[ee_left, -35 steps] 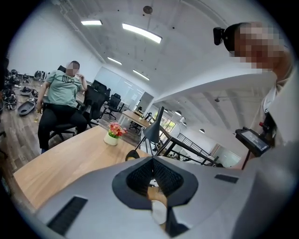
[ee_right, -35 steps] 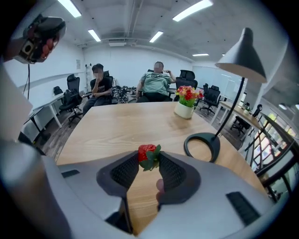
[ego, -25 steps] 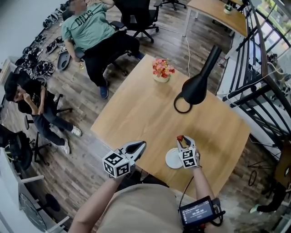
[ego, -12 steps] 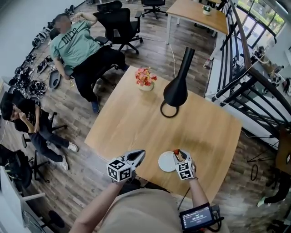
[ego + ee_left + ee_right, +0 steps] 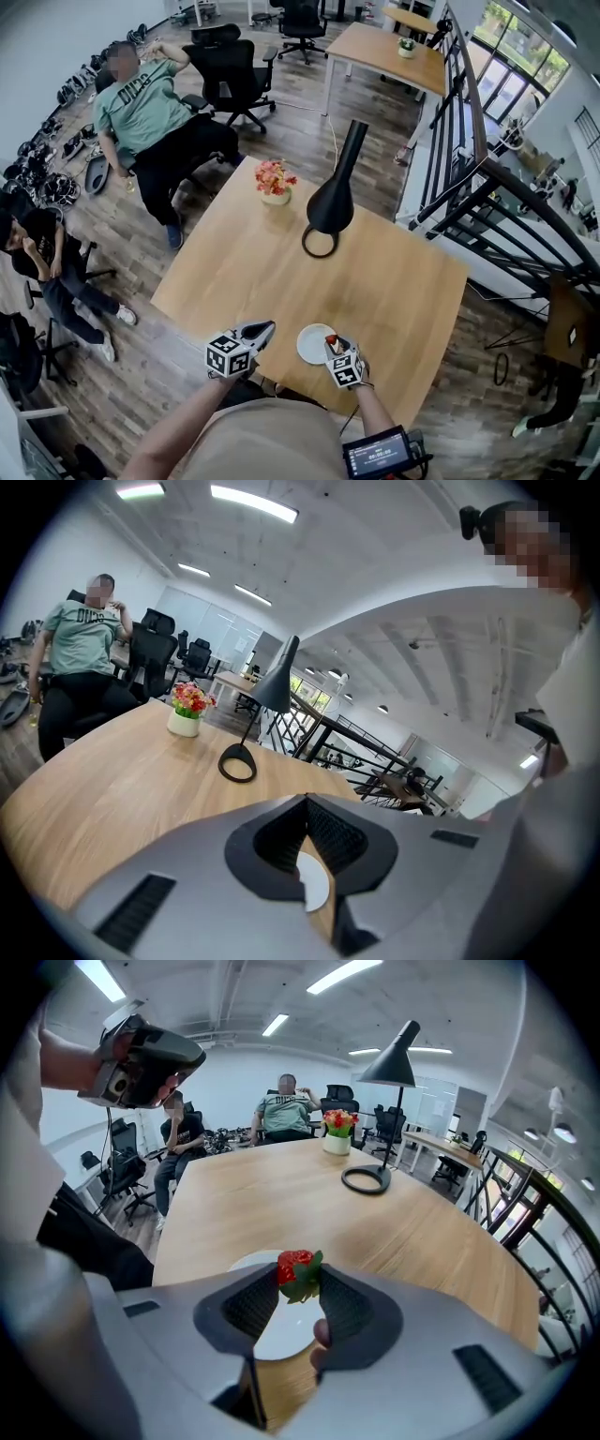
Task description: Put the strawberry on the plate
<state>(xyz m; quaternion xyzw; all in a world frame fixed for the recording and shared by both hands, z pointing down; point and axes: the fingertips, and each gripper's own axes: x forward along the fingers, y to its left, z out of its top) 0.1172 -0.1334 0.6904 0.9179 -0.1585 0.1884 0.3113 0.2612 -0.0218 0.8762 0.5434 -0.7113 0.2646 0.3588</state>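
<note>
A red strawberry with green leaves sits pinched between the tips of my right gripper. The jaws stand wide around it and the pads press its sides. It hangs just above the small white plate, over the plate's near right part. In the head view the strawberry and right gripper are at the right rim of the plate, near the table's front edge. My left gripper hovers at the plate's left with its tips touching. In the left gripper view, the plate shows below those tips.
A black cone-shaded lamp with a ring base stands mid-table, a flower pot at the far left corner. The wooden table stretches beyond the plate. A seated person and office chairs are behind; a black railing runs along the right.
The head view has pulled back, so table and grippers look smaller and lower. The right gripper keeps the strawberry by the plate's right rim. The left gripper stays left of the plate.
</note>
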